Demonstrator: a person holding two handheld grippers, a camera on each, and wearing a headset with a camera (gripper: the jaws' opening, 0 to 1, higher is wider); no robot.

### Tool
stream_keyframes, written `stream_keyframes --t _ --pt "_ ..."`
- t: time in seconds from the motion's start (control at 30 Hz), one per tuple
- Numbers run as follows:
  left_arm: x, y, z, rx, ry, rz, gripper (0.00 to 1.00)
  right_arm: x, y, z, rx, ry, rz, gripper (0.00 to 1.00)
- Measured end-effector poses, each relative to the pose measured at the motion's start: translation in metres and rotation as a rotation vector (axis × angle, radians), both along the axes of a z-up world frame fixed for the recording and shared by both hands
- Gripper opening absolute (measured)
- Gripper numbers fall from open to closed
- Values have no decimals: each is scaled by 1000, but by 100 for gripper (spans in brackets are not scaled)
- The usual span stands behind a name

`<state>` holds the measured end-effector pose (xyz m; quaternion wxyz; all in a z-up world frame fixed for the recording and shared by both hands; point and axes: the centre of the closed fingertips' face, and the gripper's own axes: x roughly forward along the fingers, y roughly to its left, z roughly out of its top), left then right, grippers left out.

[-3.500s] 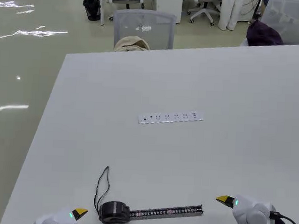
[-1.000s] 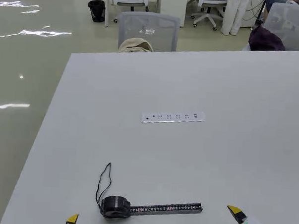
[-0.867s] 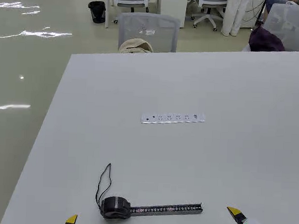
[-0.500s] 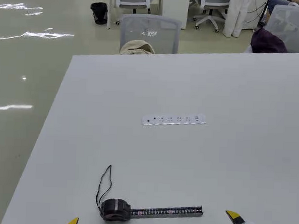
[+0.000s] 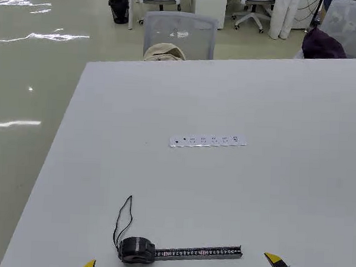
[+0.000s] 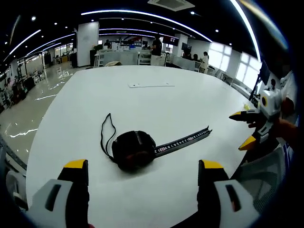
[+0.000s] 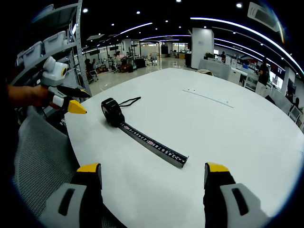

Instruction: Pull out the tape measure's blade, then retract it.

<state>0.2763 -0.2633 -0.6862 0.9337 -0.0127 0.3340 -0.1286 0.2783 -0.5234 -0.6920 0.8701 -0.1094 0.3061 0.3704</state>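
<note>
Tape measure (image 5: pixel 136 250) is lying at the table (image 5: pixel 227 100) edge, blade (image 5: pixel 199 251) extended flat (cord (image 5: pixel 122 220) looping behind). Left tongs (image 6: pixel 143 164) and right tongs (image 7: pixel 154 167) are hovering spread, flanking it.

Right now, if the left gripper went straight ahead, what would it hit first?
Likely the tape measure's case, lying on the table just ahead between the left gripper's open jaws, though its height is unclear.
</note>
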Motion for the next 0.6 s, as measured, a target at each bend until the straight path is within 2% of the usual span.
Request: stream_keyframes --t 0.27,0.37,0.6 --pt "10 -3 -6 -1 11 22 92 6 -1 -4 23 -12 32 85" --pt "12 -4 -10 -1 29 15 91 9 -1 -6 17 -15 70 80" --pt "19 -1 -16 1 40 28 91 17 -5 -11 6 -46 166 69"
